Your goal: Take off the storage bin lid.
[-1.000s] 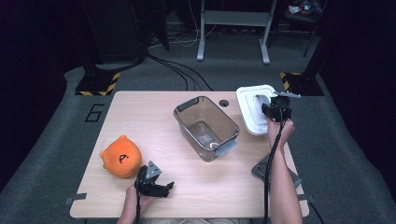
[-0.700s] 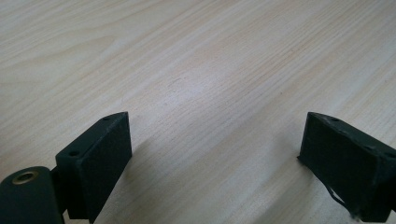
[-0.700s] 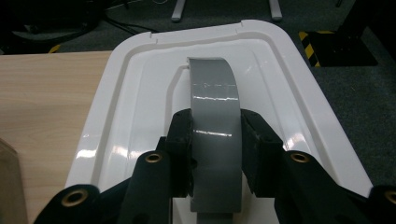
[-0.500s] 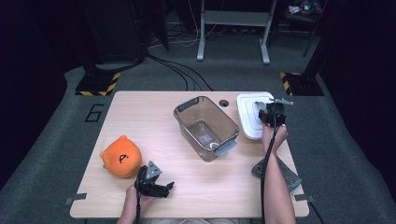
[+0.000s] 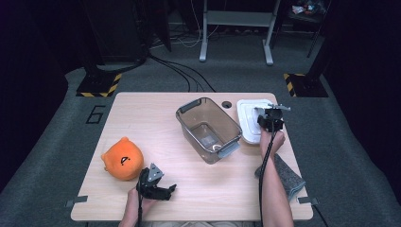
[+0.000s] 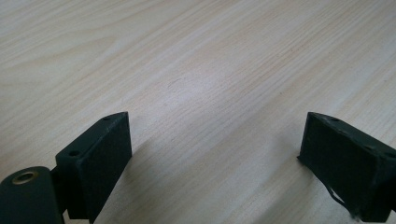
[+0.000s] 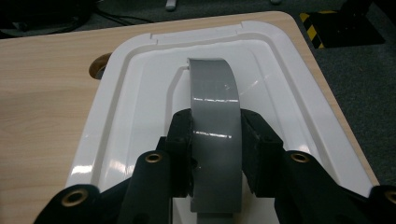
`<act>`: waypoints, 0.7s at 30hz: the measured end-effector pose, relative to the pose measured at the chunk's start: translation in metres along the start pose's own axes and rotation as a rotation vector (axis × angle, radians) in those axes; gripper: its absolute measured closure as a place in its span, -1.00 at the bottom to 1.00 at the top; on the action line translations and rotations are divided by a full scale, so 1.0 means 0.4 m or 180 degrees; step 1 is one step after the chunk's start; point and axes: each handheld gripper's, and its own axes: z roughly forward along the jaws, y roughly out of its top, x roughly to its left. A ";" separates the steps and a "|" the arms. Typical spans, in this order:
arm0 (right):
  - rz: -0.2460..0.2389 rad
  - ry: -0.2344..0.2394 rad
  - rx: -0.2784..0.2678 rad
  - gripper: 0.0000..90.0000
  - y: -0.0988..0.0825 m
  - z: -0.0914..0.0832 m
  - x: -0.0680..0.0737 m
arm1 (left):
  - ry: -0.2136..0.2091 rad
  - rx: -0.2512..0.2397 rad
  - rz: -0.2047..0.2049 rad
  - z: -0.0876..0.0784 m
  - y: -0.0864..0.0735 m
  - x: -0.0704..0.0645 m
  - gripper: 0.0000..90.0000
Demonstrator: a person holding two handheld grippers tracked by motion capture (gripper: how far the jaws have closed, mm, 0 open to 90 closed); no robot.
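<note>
Right gripper (image 7: 215,140) clamped on the grey arched handle (image 7: 214,100) of the white bin lid (image 7: 116,126) — probably for lifting the lid onto the clear bin (image 5: 208,128) just left of it. Left gripper (image 6: 219,158), jaws apart, idles over bare table (image 6: 201,60) — nearer the person.

orange plush toy (image 5: 122,158) front left | grey cloth (image 5: 289,177) front right | table (image 5: 156,118)

I count one clear bin (image 5: 208,130), one white lid (image 5: 248,118), one orange plush toy (image 5: 123,158), one grey cloth (image 5: 287,174), and two claws.
</note>
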 end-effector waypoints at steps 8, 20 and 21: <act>0.0064 -0.0017 0.0053 0.47 -0.021 0.025 -0.003 | -0.0004 0.0005 -0.0003 0.000 0.000 0.000 -0.81; 0.0181 -0.0103 0.0139 0.47 -0.040 0.054 -0.012 | -0.0007 0.0005 0.0006 0.000 0.000 0.002 -0.81; 0.0166 -0.0110 0.0145 0.47 -0.041 0.056 -0.013 | -0.0007 0.0005 0.0007 0.000 0.000 0.002 -0.81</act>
